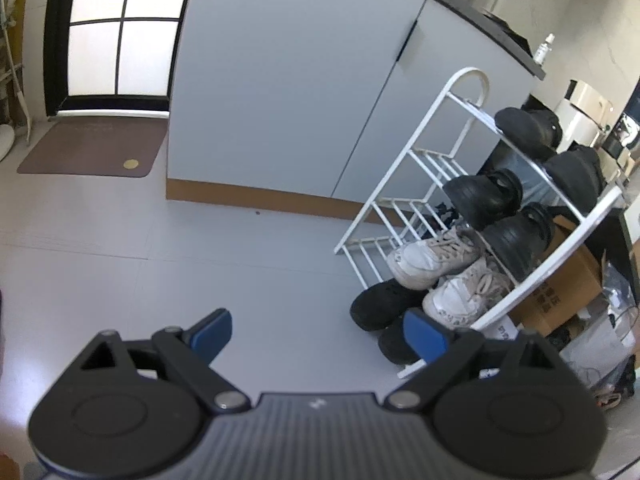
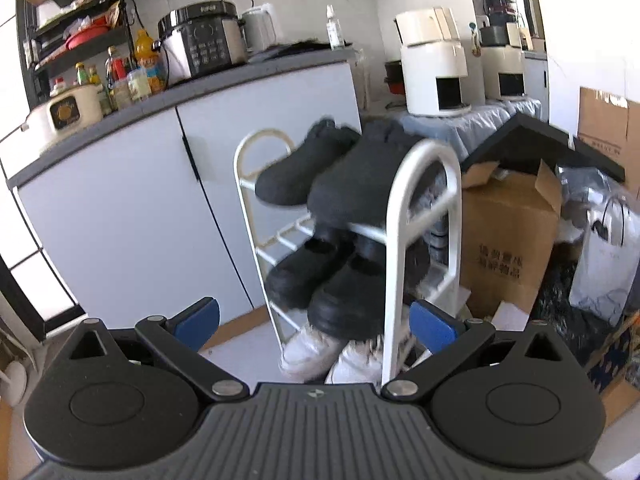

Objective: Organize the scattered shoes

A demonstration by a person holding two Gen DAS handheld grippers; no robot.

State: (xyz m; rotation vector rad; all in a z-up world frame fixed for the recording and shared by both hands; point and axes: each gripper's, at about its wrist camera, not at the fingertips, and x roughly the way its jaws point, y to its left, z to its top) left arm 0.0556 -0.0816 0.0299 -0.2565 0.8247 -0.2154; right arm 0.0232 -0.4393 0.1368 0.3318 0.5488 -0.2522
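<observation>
Rack [image 2: 416, 200]: white tubular, arched | shoes [image 2: 344, 184]: matte black, rounded

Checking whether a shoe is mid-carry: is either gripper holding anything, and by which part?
Nothing is held. The left gripper and right gripper are both open, with nothing between their fingers.

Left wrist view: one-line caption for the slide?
Open left claw above the grey floor, facing a white shoe rack with black shoes on upper tiers and white sneakers on the lowest.
</observation>
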